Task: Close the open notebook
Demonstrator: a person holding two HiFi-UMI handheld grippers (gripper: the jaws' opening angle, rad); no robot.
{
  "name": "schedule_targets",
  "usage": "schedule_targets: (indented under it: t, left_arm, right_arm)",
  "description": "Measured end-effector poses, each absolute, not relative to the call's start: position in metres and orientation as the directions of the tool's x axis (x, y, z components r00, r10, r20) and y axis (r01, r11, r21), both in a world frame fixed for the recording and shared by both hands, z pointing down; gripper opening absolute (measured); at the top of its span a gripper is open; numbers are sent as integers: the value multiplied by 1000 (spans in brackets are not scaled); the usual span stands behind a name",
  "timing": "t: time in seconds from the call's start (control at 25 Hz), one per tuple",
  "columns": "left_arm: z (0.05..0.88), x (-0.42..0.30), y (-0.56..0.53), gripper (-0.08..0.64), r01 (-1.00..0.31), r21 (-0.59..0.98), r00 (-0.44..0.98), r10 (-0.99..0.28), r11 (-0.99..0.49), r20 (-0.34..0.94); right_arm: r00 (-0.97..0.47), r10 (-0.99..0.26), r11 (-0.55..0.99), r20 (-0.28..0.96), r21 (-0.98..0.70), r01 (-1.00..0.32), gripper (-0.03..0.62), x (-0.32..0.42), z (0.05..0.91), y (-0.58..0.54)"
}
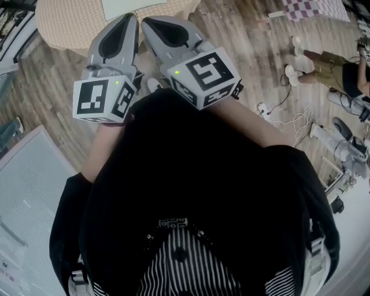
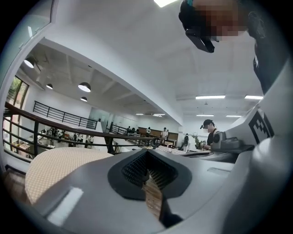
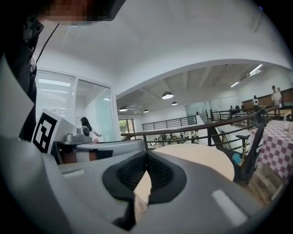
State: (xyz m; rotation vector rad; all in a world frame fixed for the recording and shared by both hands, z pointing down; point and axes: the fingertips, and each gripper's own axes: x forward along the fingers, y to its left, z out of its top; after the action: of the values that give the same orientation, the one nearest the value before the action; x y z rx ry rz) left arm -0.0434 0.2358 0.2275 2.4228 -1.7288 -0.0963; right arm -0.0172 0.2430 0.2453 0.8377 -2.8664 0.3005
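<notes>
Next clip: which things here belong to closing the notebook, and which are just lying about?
Job: left gripper and right gripper, both shut, empty; round table; pale sheet on it, possibly the notebook.
Lying about: checked cloth; floor cables; grey mat.

Round table (image 1: 63,23) w/ beige woven cloth on wood floor (image 1: 254,46). Checkered-cloth table (image 1: 315,8) well apart from it. Person (image 1: 326,66) sitting on floor nr that table, white cables (image 1: 292,121) just beside. Black railing (image 2: 68,122) & ceiling lamps (image 2: 84,87) beyond. Office chair (image 3: 249,157) by checkered table.
</notes>
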Motion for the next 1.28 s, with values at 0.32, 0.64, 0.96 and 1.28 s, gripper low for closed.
schedule_targets:
  t: [0.32,0.64,0.96,1.28]
  left_arm:
    - [245,-60,204,5,-922,211,344,-937,-326,57]
    - [244,-104,146,5,-951,185,266,-961,-249,72]
    - [238,-138,72,5,-963,197,202,-976,-183,79]
    - [218,-129,0,5,-973,194,145,-986,-127,83]
  right_arm:
    - [-827,-522,820,210,-144,-554,0,-37,251,208]
    - [-877,-438,867,198,-164,-470,0,-83,254,145]
    - [-902,-383,889,200,-185,-418,0,-118,249,67]
    - [-930,-324,912,173,-205,-356,0,-110,227,-9]
